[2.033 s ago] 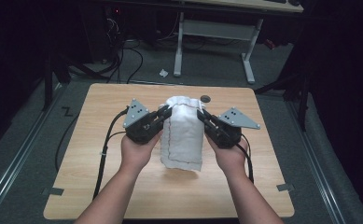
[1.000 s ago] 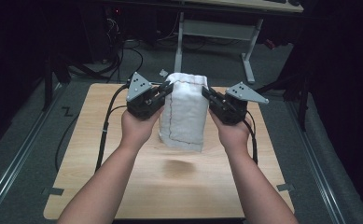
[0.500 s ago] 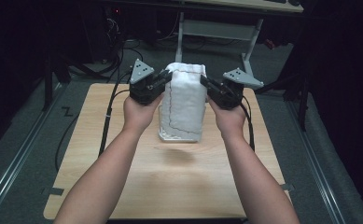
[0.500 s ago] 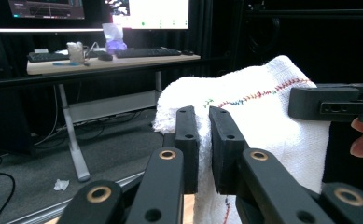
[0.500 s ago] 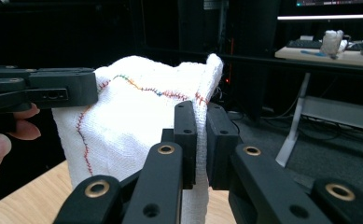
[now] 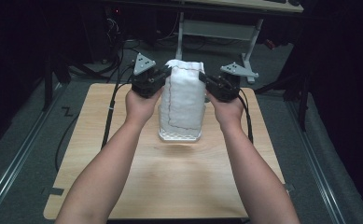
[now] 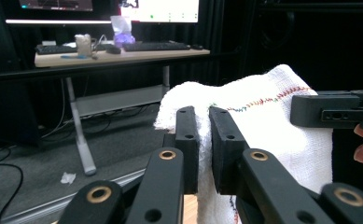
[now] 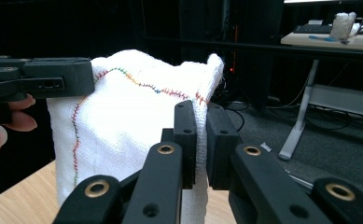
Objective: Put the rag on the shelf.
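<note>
A white towel (image 6: 183, 100) with multicoloured stitching hangs in the air above the wooden table (image 6: 170, 177), its lower edge just over the tabletop. My left gripper (image 6: 163, 74) is shut on its upper left corner, and my right gripper (image 6: 206, 80) is shut on its upper right corner. In the left gripper view the jaws pinch the towel (image 7: 258, 116) edge at my left gripper (image 7: 203, 140), with the other gripper (image 7: 333, 112) at the right. In the right gripper view my right gripper (image 8: 201, 135) clamps the towel (image 8: 132, 116), and the other gripper (image 8: 39, 81) holds the far corner.
A desk (image 7: 109, 53) with keyboards and monitors stands beyond the table, on white legs (image 6: 181, 28). Cables (image 6: 109, 112) trail off the table's left side and over the dark floor. Bare tabletop lies in front of the towel.
Both grippers rose and moved away from the person with the towel. The towel, which lay draped on the table, now hangs upright between them.
</note>
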The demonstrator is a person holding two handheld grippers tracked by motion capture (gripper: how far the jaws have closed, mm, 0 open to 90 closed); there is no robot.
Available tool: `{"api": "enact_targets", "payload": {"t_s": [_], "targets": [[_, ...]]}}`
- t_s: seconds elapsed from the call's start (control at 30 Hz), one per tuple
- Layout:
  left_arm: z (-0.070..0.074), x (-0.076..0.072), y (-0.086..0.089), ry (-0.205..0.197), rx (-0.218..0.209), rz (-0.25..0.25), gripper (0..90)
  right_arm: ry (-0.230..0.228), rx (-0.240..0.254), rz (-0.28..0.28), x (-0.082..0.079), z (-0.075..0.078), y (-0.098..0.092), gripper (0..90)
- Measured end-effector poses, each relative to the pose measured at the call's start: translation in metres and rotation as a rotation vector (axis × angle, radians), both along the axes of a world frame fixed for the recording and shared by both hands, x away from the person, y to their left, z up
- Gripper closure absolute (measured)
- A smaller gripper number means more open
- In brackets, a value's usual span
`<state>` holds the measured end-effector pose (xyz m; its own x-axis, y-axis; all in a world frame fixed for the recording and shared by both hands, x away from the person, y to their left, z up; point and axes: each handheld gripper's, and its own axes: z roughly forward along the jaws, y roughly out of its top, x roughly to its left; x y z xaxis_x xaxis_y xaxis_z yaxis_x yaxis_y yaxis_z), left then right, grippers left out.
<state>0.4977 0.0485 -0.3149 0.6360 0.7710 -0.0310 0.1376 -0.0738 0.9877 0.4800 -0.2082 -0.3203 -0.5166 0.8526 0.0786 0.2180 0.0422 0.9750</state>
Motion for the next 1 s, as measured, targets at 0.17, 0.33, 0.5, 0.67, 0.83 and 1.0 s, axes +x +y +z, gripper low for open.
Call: {"api": "enact_targets", "payload": {"t_s": [0.17, 0.33, 0.5, 0.67, 0.83, 1.0], "targets": [[-0.003, 0.008, -0.001, 0.013, 0.015, 0.015, 83.0, 0.007, -0.014, -0.004, 0.009, -0.002, 0.003, 84.8], [-0.010, 0.021, -0.003, 0.066, 0.012, 0.029, 83.0, 0.027, -0.035, -0.015, 0.019, -0.007, 0.004, 84.8], [-0.022, 0.030, -0.004, 0.097, 0.049, 0.044, 83.0, 0.054, -0.053, -0.015, 0.028, -0.016, 0.006, 84.7], [-0.032, 0.036, -0.004, 0.142, 0.057, 0.045, 82.8, 0.086, -0.051, -0.003, 0.036, -0.023, 0.006, 84.6], [-0.046, 0.043, -0.005, 0.198, 0.071, 0.030, 82.7, 0.128, -0.075, -0.005, 0.043, -0.033, 0.005, 84.5], [-0.056, 0.048, -0.004, 0.244, 0.069, 0.015, 82.5, 0.170, -0.082, -0.004, 0.048, -0.044, 0.004, 84.1]]}}
